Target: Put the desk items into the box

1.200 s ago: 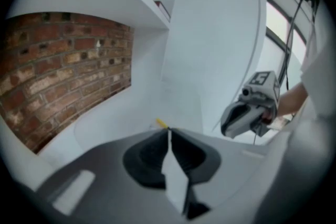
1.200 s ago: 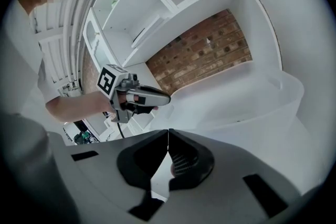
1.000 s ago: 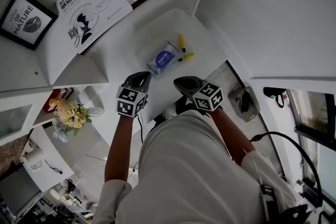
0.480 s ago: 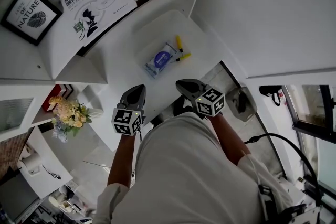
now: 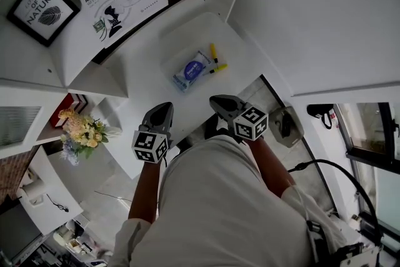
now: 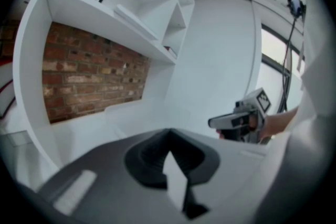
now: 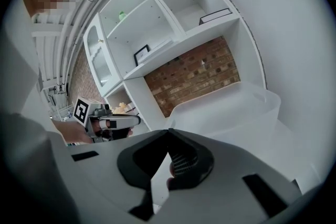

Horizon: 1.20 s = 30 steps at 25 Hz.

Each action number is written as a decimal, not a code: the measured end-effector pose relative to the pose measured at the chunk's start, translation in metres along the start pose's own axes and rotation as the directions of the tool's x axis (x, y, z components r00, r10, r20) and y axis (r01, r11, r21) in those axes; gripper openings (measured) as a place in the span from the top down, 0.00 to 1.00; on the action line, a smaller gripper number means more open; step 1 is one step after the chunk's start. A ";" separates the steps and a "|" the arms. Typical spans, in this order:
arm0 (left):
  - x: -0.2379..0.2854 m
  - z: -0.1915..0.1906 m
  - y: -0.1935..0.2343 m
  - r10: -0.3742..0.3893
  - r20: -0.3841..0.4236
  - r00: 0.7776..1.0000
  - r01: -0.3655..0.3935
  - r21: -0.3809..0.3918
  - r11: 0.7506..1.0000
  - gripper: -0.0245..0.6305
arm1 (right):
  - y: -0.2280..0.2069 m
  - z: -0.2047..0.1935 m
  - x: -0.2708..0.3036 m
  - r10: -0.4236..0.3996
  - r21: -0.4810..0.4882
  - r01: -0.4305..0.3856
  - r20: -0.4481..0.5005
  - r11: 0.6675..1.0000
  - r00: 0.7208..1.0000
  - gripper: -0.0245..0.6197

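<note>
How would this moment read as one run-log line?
left gripper: fingers shut, empty | right gripper: fingers shut, empty | box: holds blue packet, two yellow pens | both grippers short of box

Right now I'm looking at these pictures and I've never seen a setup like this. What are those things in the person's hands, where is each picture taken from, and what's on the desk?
There is no robot here. A person holds a hand-operated grasping tool in each hand, each with a cube of square markers on it. The overhead picture comes from a camera on the person's head, looking down at the left tool and the right tool near the edge of a white desk. The other two pictures come from a camera riding on each tool, looking along its jaws. Both tools are closed and hold nothing. On the desk stands a translucent box holding a blue pack and two yellow pens. Nearby shelves carry a framed picture, a booklet and flowers.
</note>
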<state>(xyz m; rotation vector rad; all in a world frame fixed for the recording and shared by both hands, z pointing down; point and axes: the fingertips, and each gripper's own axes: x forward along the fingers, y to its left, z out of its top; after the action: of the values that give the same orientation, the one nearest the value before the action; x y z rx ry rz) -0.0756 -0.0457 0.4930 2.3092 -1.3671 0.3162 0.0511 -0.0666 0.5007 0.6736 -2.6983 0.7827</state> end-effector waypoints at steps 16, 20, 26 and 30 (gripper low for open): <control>0.008 0.001 -0.013 -0.056 -0.020 0.998 0.056 0.027 0.998 0.96 | 0.001 -0.002 -0.003 -0.031 0.033 0.030 0.026 0.999 0.999 0.96; 0.010 0.003 -0.015 -0.069 -0.021 0.997 0.070 0.031 0.997 0.96 | 0.002 0.001 -0.003 -0.037 0.029 0.036 0.033 0.999 0.999 0.96; 0.011 0.003 -0.016 -0.081 -0.025 0.996 0.082 0.031 0.996 0.96 | 0.003 0.002 -0.003 -0.044 0.029 0.043 0.039 0.999 0.998 0.96; 0.010 0.003 -0.015 -0.085 -0.022 0.996 0.086 0.028 0.996 0.96 | 0.004 0.003 -0.002 -0.045 0.028 0.044 0.041 0.999 0.998 0.96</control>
<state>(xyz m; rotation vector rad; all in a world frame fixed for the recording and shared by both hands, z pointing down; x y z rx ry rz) -0.0575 -0.0488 0.4904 2.3732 -1.2573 0.3346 0.0504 -0.0645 0.4958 0.7621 -2.7037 0.8047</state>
